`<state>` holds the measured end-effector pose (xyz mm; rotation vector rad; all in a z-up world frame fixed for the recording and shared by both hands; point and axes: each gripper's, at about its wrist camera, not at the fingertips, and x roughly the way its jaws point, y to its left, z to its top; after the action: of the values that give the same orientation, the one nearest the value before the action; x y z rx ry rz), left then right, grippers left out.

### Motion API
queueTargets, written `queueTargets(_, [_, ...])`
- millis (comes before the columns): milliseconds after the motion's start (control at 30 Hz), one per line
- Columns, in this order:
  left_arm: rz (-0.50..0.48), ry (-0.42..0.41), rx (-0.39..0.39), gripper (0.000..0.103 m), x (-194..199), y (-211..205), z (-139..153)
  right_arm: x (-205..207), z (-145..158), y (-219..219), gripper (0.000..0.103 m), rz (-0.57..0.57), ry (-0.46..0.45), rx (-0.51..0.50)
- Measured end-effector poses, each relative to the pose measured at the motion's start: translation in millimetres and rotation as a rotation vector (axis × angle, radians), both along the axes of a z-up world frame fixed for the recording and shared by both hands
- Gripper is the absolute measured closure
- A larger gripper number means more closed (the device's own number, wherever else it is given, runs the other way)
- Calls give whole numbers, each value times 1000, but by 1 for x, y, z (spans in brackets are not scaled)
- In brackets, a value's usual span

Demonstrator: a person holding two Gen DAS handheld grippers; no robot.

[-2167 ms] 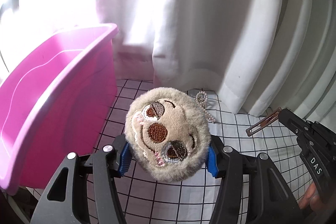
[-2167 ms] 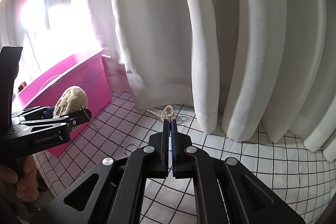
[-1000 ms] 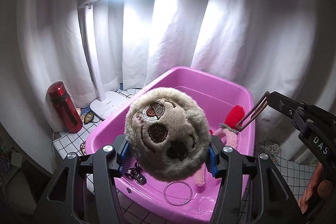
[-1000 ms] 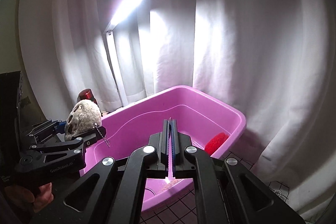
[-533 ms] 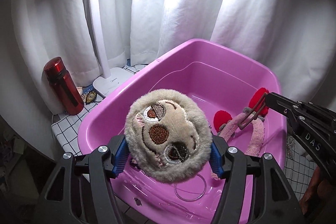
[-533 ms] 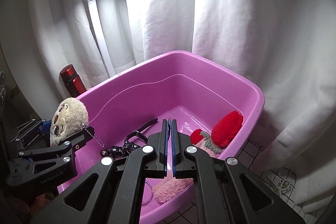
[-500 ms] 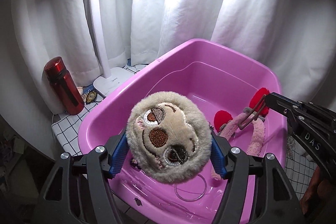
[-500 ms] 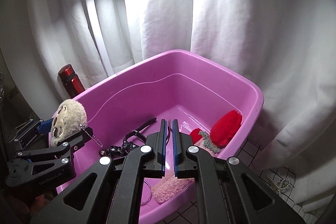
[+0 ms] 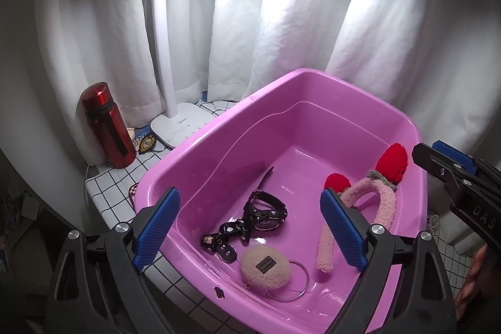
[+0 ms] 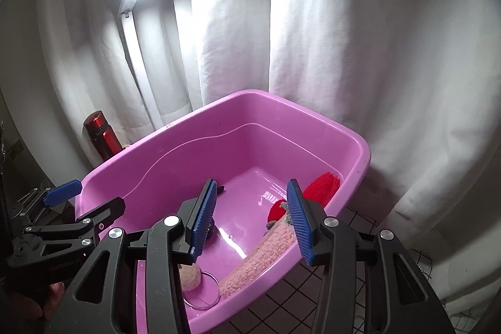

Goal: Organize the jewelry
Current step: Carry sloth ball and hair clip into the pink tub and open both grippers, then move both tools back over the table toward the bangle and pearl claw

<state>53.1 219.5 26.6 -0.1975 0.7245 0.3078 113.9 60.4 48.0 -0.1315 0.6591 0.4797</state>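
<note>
Both grippers held empty over the pink plastic tub (image 9: 360, 89), jaws spread wide.

Nearest the tub's front wall, the beige fluffy round plush charm (image 9: 265, 270) is seen lying on a clear ring (image 9: 297, 287), label up; beyond it lie a black watch and strap tangle (image 9: 250, 221) and a pink fuzzy headband with red pompoms (image 9: 375, 196). The left gripper (image 9: 247, 229) and right gripper (image 10: 252, 223) grip nothing, judged as poised after release. A red metal bottle (image 9: 106, 130) stands at the bench's far left edge.

I see the pink tub (image 9: 313, 89) holding the jewelry: the beige plush charm (image 9: 265, 266) lies label-up near the front wall, overlapping a clear bangle (image 9: 299, 287). A black watch (image 9: 266, 210) sits mid-floor, and a fuzzy pink headband (image 9: 380, 202) with red ears rests on the right.
</note>
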Motion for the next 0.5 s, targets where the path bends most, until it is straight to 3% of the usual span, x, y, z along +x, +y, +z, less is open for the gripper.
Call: queueTargets(500, [-7, -26, 21, 14, -19, -27, 17, -29, 15, -25, 57, 8, -31, 17])
